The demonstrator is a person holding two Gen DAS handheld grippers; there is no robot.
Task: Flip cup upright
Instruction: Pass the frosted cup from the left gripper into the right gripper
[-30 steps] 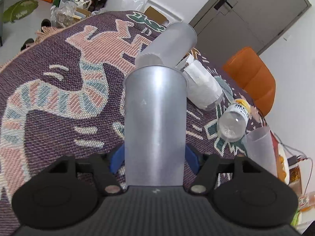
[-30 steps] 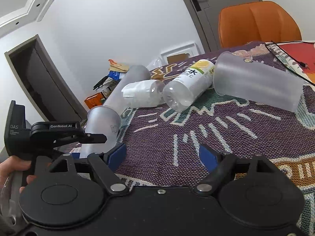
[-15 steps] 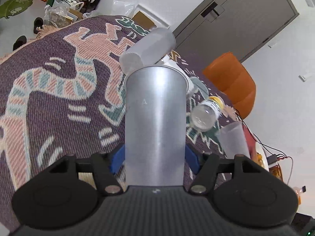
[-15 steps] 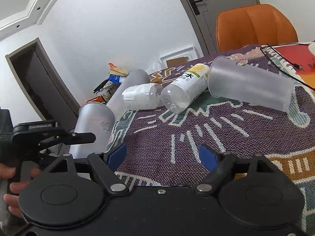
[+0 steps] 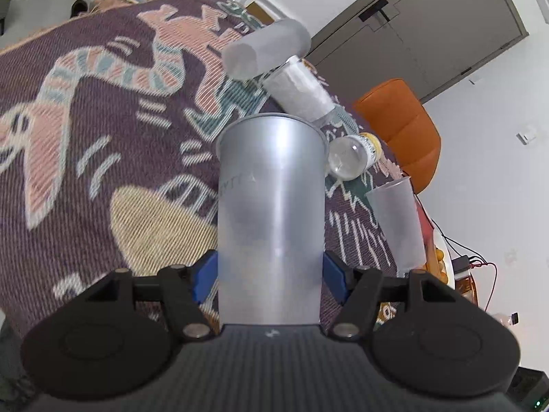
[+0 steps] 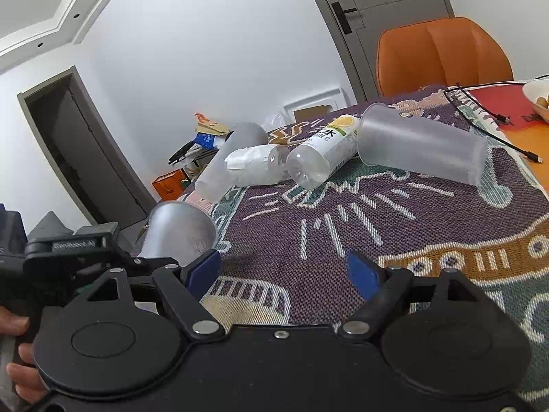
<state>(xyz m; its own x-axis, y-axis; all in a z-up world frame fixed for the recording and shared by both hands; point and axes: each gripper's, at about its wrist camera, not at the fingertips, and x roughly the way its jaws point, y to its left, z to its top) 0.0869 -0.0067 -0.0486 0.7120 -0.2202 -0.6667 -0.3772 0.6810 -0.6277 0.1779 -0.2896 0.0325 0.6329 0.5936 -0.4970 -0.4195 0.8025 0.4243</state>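
My left tool (image 5: 271,274) clamped on frosted cup (image 5: 271,213), lifted clear of counter (image 5: 103,110); turning upright and setting down remain. Right tool (image 6: 284,267) apart, idle.

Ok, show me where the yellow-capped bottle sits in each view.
Left wrist: the bottle lies right of centre, base toward the camera, just right of the held cup's rim.
Right wrist: the bottle lies upper centre, label up, between the wrapped bottle and the lying clear cup.
Shared landmark: the orange chair behind the table.
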